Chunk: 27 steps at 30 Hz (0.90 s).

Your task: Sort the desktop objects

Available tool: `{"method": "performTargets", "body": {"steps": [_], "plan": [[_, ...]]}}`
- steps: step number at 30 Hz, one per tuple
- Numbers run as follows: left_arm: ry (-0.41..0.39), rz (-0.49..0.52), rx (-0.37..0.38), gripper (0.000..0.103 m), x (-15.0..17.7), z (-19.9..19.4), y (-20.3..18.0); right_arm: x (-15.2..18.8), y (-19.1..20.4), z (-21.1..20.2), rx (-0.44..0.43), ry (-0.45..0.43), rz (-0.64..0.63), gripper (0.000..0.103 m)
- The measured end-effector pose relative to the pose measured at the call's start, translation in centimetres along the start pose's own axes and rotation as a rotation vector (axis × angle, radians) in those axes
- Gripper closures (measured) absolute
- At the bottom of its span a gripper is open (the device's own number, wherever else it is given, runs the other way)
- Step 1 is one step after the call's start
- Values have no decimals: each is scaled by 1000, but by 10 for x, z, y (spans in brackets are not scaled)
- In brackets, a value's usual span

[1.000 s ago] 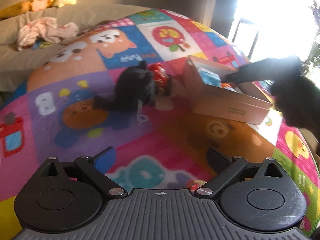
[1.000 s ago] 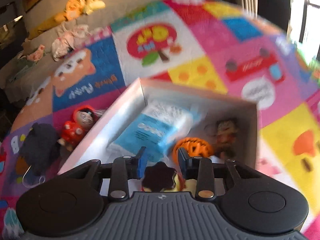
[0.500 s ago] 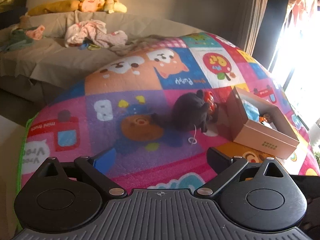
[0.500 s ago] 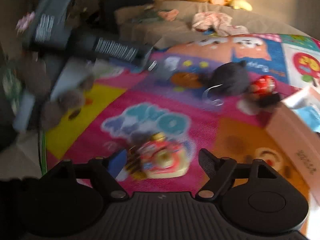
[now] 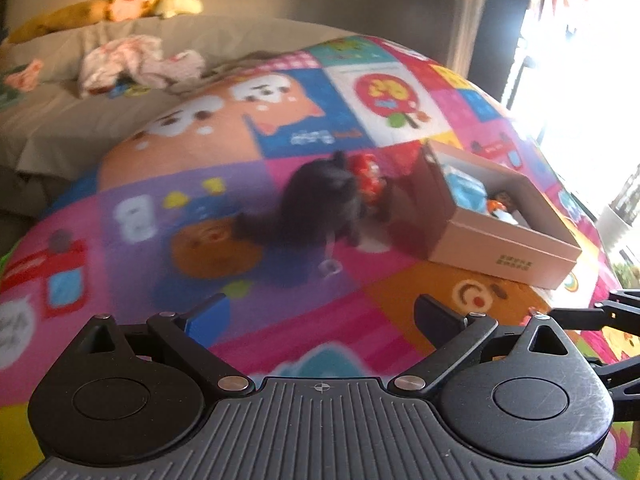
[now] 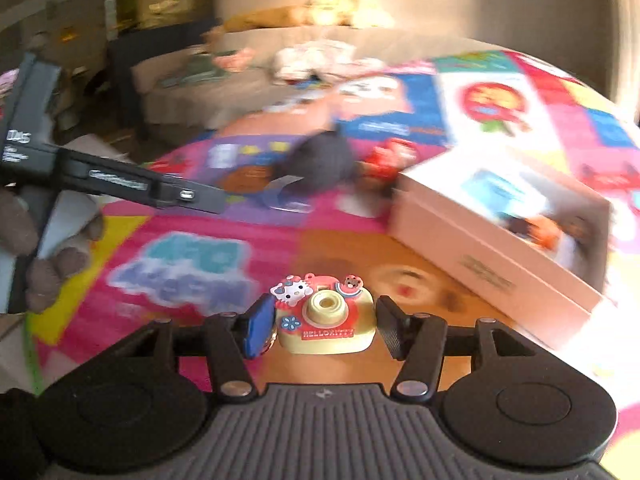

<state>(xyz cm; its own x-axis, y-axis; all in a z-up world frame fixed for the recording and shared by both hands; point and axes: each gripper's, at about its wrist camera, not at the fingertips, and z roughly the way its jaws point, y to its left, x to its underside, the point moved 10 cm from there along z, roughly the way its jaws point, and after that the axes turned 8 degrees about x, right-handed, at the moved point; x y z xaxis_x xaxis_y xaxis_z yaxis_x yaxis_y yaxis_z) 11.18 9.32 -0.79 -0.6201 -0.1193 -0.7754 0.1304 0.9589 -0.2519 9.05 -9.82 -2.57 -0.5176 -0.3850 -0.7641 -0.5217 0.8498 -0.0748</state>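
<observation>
The right gripper (image 6: 324, 326) straddles the toy camera (image 6: 326, 322) on the play mat (image 6: 192, 264), its jaws just closing in, the right pad not yet touching; squeeze squarely across its sides, then lift toward the box (image 6: 492, 236); the left gripper (image 5: 320, 320) hangs released, empty.

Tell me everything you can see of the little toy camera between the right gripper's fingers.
The toy camera is small and looks like glossy plastic: pale yellow body, red front panel, round yellow lens, a white cat face and a small bear badge on top, and lettering low on the front. It stands upright on the play mat, lens facing the wrist camera, between the fingers of the right gripper. The jaws have just been closing; a narrow gap shows at the right finger, so no firm grip yet.
</observation>
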Motion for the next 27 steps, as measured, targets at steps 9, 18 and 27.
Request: {"method": "performTargets", "body": {"steps": [9, 18, 27], "plan": [[9, 38, -92, 2, -55, 95, 5, 26, -34, -12, 67, 9, 114, 36], [105, -5, -74, 29, -53, 123, 24, 33, -48, -33, 114, -40, 151, 27], [93, 525, -203, 30, -44, 47, -13, 37, -49, -34, 92, -58, 204, 21]]}}
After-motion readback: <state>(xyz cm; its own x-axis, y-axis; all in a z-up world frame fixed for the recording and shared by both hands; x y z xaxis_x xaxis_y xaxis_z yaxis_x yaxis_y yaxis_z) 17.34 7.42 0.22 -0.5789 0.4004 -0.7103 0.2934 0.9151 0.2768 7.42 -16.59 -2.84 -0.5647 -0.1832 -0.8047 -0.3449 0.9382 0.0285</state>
